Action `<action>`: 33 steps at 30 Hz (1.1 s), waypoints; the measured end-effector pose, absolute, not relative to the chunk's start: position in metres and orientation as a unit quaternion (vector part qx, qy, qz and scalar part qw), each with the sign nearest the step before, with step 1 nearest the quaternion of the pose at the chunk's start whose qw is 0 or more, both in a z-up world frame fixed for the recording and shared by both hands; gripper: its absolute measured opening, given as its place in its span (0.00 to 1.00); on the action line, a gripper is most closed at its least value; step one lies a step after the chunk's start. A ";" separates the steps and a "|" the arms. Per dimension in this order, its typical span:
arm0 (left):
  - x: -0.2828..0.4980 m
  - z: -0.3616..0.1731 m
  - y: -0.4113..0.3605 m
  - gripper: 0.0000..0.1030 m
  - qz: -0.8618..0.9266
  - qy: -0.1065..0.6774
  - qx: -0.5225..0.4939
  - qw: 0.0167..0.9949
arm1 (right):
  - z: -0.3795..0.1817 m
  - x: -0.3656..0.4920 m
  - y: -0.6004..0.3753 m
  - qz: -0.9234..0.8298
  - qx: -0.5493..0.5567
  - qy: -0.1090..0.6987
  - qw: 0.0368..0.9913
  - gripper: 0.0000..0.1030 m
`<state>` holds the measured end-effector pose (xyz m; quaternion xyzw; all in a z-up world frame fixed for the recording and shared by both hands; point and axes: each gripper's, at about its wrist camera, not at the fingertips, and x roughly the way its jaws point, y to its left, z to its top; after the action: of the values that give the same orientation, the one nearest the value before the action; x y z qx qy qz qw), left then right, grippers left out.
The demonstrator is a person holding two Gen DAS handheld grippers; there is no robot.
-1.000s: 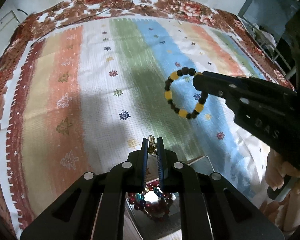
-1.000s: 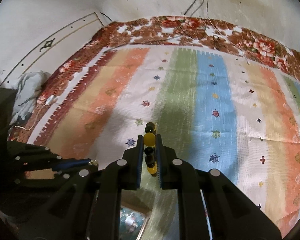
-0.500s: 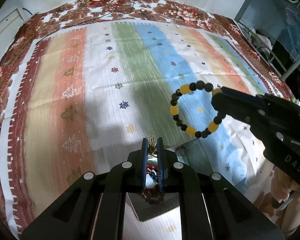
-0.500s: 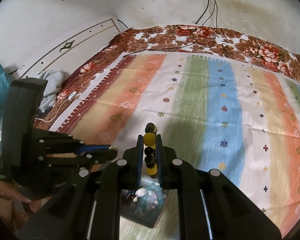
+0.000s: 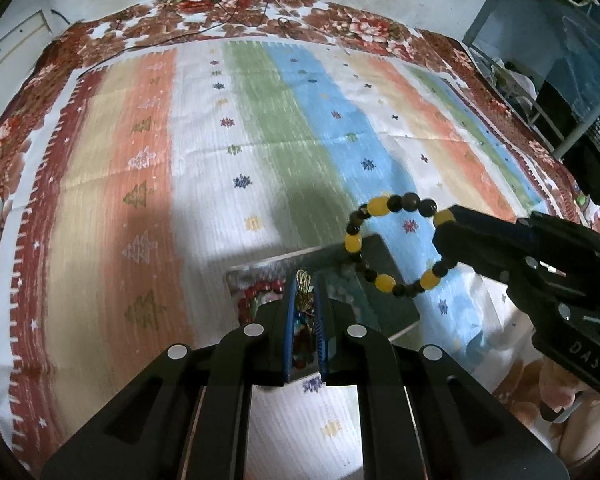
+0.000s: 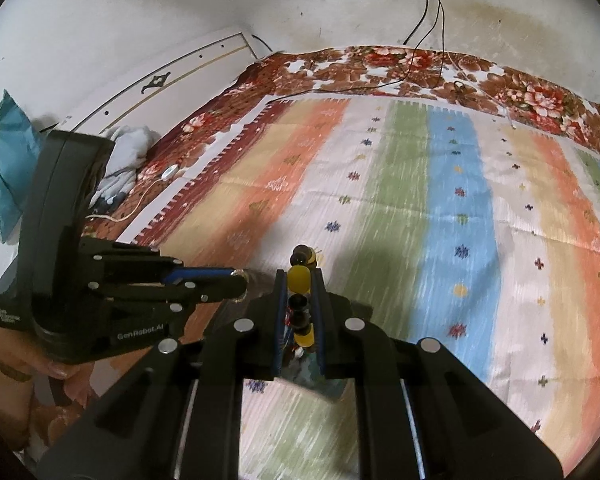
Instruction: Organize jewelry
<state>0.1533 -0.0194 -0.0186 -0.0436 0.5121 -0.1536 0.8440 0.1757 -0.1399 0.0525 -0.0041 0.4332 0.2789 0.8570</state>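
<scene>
My left gripper (image 5: 305,280) is shut on a small gold jewelry piece (image 5: 303,285) and holds it over a dark tray (image 5: 384,256) that lies on the striped cloth. Red beads (image 5: 256,292) lie in the tray's left part. My right gripper (image 6: 300,276) is shut on a yellow and black bead bracelet (image 6: 299,278). In the left wrist view the bracelet (image 5: 380,280) hangs as a ring from the right gripper (image 5: 444,236) above the tray's right side. In the right wrist view the left gripper (image 6: 240,280) is just left of mine.
A striped cloth (image 5: 148,208) with a brown floral border covers the bed. Cables (image 6: 420,68) run from a wall socket across the far border. A white cloth heap (image 6: 124,148) and a teal bag (image 6: 4,160) lie off the left side. Dark furniture (image 5: 572,120) stands at right.
Both grippers have drawn back and up with their loads. The tray now shows ahead of the left gripper instead of under it. The bracelet now hangs above the tray's right side.
</scene>
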 end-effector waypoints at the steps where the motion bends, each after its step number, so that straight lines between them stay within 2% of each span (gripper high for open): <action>1: 0.151 -0.020 -0.019 0.08 -0.153 0.513 -0.045 0.843 | 0.051 0.173 -0.140 0.279 -0.004 0.434 0.857 0.13; 16: 0.136 -0.021 -0.025 0.08 -0.154 0.510 -0.042 0.845 | 0.047 0.164 -0.137 0.285 -0.005 0.440 0.851 0.13; 17: 0.135 -0.020 -0.025 0.14 -0.152 0.507 -0.041 0.847 | 0.046 0.165 -0.138 0.285 -0.001 0.443 0.850 0.13; 18: 0.136 -0.021 -0.024 0.21 -0.150 0.507 -0.040 0.848 | 0.045 0.166 -0.139 0.280 0.001 0.444 0.851 0.19; 19: 0.136 -0.021 -0.024 0.32 -0.150 0.507 -0.039 0.848 | 0.045 0.167 -0.141 0.276 0.001 0.444 0.853 0.32; 20: 0.136 -0.020 -0.024 0.34 -0.149 0.505 -0.036 0.850 | 0.045 0.168 -0.142 0.269 -0.002 0.441 0.856 0.37; 22: 0.137 -0.020 -0.023 0.35 -0.141 0.504 -0.030 0.852 | 0.047 0.167 -0.144 0.261 -0.008 0.436 0.861 0.39; 26: 0.135 -0.016 -0.021 0.59 -0.119 0.490 -0.005 0.864 | 0.050 0.163 -0.154 0.249 0.001 0.420 0.873 0.47; 29: 0.131 -0.012 -0.019 0.74 -0.118 0.478 0.000 0.871 | 0.049 0.157 -0.162 0.237 -0.005 0.409 0.881 0.58; 33: 0.125 -0.013 -0.020 0.84 -0.122 0.474 0.005 0.872 | 0.046 0.149 -0.171 0.233 0.002 0.405 0.884 0.67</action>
<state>0.1246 -0.0203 -0.0132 0.0051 0.4743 -0.1223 0.8718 0.1494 -0.1711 0.0458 0.0020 0.4054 0.2327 0.8840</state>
